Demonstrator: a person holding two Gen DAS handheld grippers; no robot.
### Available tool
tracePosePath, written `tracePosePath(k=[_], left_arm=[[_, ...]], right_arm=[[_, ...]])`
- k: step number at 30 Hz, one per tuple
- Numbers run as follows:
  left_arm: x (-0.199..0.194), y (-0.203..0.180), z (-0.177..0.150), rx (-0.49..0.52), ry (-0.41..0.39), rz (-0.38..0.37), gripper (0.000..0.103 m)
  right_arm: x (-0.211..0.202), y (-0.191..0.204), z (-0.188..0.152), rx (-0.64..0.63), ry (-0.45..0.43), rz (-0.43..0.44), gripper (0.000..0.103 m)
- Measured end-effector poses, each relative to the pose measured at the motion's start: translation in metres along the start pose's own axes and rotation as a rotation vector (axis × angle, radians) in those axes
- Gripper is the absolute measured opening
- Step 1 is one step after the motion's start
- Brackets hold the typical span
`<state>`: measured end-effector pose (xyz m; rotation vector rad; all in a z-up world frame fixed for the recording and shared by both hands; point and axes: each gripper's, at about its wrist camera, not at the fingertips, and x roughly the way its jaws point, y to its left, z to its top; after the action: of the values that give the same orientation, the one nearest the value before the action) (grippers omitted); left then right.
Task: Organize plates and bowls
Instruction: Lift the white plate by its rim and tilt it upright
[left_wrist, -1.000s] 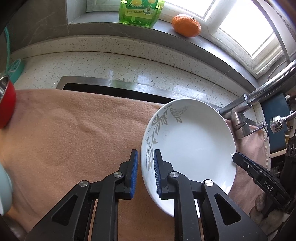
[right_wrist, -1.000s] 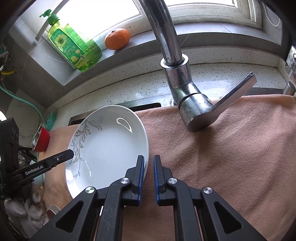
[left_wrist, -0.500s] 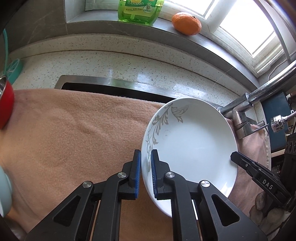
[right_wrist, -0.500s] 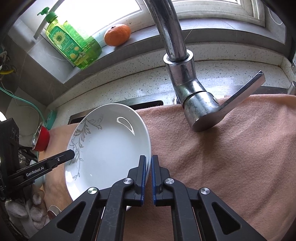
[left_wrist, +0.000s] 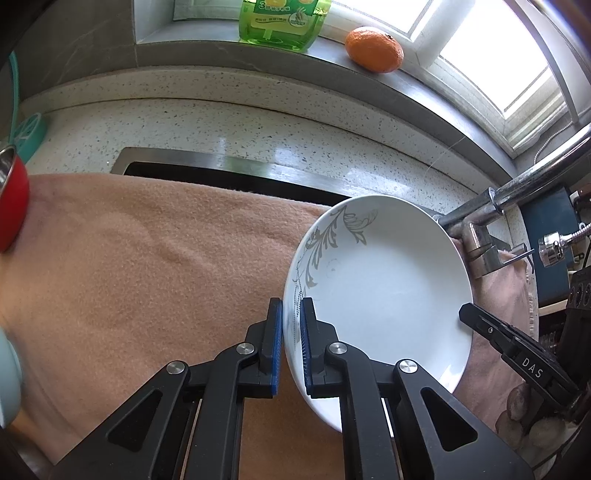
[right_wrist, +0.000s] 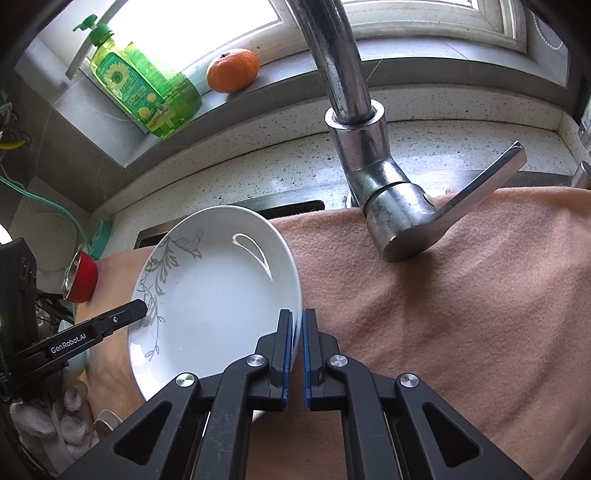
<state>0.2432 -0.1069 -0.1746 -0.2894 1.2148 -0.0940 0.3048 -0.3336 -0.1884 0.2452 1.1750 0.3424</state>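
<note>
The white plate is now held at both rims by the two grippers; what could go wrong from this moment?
1. The left gripper and right gripper pinch only the thin rim of the glossy white plate, so it may slip or tilt.
2. The faucet stands close beside the plate; a lift or swing could knock the rim against it.
3. If the grippers pull apart or twist unevenly, the rim could chip.

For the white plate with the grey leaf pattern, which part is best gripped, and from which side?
The thin raised rim, from opposite sides. The plate is wide, shallow and smooth, so only its edge fits between jaws. Left gripper and right gripper each pinch the rim this way.
</note>
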Motion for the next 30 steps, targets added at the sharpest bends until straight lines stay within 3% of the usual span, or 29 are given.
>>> tracePosePath(k=[30], left_arm=[[-0.038, 0.001, -0.012, -0.009, -0.041, -0.024, 0.008]], right_arm=[[-0.031, 0.008, -0.008, 0.000, -0.032, 0.013, 0.005]])
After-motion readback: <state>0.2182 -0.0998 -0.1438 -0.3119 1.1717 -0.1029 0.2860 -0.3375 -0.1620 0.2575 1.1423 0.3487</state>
